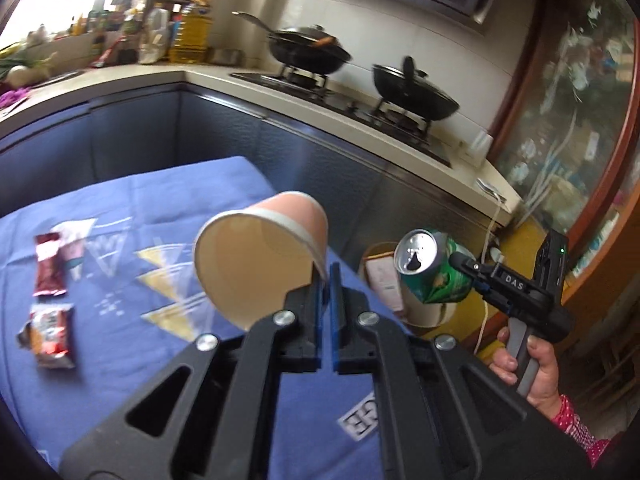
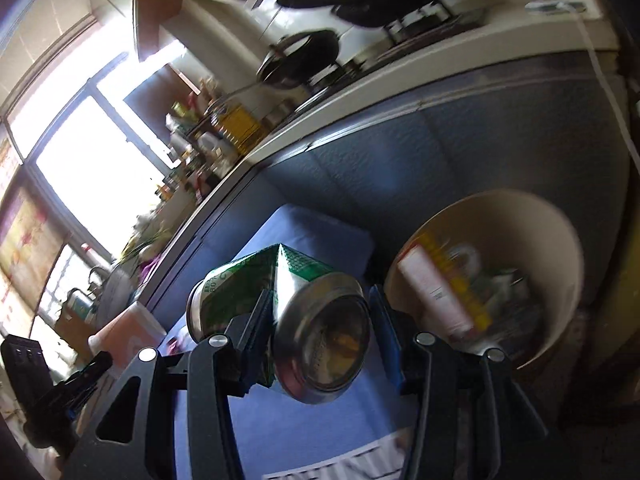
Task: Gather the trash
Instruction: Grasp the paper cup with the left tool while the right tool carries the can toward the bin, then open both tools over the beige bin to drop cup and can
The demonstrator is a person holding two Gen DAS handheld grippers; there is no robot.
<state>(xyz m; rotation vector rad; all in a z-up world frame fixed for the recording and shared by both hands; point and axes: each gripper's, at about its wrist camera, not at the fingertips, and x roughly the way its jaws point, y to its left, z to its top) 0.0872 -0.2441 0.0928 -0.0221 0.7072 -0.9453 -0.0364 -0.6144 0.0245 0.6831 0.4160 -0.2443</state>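
My left gripper (image 1: 327, 280) is shut on the rim of a pink paper cup (image 1: 260, 260) and holds it tilted above the blue tablecloth (image 1: 160, 200). My right gripper (image 2: 320, 320) is shut on a crushed green can (image 2: 304, 320), held in the air beside the table; it also shows in the left wrist view (image 1: 432, 268). A cream trash bin (image 2: 560, 248) with trash inside stands on the floor just right of the can; it shows behind the can in the left wrist view (image 1: 380, 256). Two red snack wrappers (image 1: 50, 264) (image 1: 50, 336) lie on the cloth at left.
A kitchen counter (image 1: 208, 76) with a stove and two black pans (image 1: 308, 50) (image 1: 416, 96) runs behind the table. Bottles (image 1: 192, 28) crowd the counter corner by the window. A glass-fronted cabinet (image 1: 580, 120) stands at right. A white cable (image 1: 490, 232) hangs near the bin.
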